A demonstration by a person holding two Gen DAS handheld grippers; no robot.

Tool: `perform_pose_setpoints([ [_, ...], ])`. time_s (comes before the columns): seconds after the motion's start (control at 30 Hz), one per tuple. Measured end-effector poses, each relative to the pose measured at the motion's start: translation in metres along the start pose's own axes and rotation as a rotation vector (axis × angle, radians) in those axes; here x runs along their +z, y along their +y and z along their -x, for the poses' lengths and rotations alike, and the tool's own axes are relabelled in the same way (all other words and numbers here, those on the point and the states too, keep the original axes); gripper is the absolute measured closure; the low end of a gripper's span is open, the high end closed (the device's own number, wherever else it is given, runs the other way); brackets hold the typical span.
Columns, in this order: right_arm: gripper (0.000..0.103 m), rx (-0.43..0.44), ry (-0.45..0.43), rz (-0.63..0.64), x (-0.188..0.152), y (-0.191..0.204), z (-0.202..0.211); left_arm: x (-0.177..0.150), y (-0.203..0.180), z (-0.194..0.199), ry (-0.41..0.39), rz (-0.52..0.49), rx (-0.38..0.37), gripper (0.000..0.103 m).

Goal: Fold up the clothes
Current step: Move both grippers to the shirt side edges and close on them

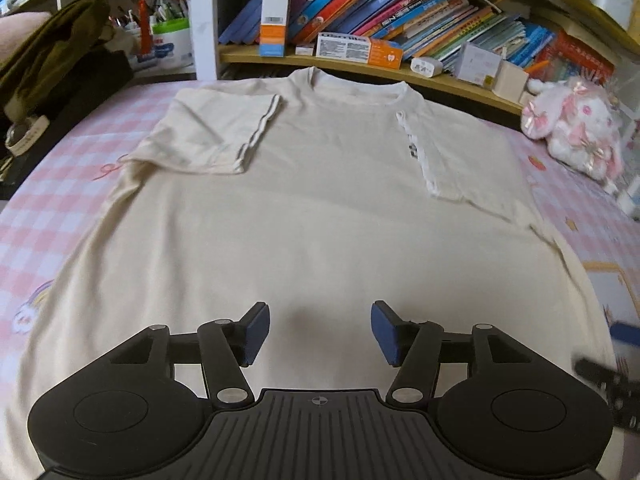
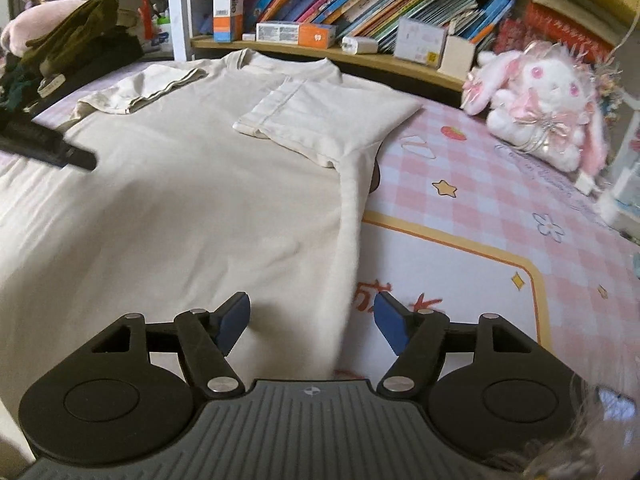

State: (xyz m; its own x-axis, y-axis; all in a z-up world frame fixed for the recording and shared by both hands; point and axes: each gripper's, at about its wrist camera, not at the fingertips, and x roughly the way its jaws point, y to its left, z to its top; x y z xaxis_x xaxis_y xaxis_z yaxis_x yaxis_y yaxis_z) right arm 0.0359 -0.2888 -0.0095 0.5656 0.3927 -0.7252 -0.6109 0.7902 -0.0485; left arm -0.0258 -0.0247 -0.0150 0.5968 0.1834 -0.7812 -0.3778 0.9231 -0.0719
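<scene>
Cream T-shirt [image 1: 312,216] lies flat on the pink checked bed [image 2: 500,200], both sleeves already folded inward, while the left gripper [image 1: 316,330] and right gripper [image 2: 310,322] hang wide and empty low in frame, so next probably comes pinching the bottom edge and lifting it toward the collar.

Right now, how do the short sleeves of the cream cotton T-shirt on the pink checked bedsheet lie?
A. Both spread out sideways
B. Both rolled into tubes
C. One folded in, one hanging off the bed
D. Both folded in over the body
D: both short sleeves, one and the other, lie flat, folded inward on the cream cotton T-shirt.
</scene>
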Motion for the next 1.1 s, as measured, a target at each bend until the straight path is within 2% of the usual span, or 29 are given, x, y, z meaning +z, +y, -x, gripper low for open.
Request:
perform_pose_setpoints([
  [0.13, 0.032, -0.055, -0.026, -0.032, -0.007, 0.032, 0.022, -0.021, 0.023, 0.032, -0.042, -0.019, -0.02, 0.037],
  [0.27, 0.027, -0.086, -0.05, -0.06, -0.015, 0.068, 0.043, -0.044, 0.05, 0.052, -0.061, -0.032, -0.036, 0.037],
  [0.53, 0.026, -0.132, -0.043, -0.158, -0.049, 0.121, 0.078, -0.082, 0.098, 0.071, -0.049, -0.071, -0.034, 0.037],
  [0.7, 0.027, -0.158, -0.011, -0.332, -0.065, 0.117, 0.091, -0.092, 0.129, 0.09, -0.058, -0.069, -0.006, 0.037],
  [0.9, 0.028, -0.185, 0.011, -0.476, -0.082, 0.102, 0.103, -0.105, 0.176, 0.099, -0.046, 0.033, 0.028, 0.038],
  [1.1, 0.031, -0.199, 0.024, -0.574, -0.095, 0.093, 0.107, -0.112, 0.205, 0.101, -0.046, 0.116, 0.034, 0.042],
])
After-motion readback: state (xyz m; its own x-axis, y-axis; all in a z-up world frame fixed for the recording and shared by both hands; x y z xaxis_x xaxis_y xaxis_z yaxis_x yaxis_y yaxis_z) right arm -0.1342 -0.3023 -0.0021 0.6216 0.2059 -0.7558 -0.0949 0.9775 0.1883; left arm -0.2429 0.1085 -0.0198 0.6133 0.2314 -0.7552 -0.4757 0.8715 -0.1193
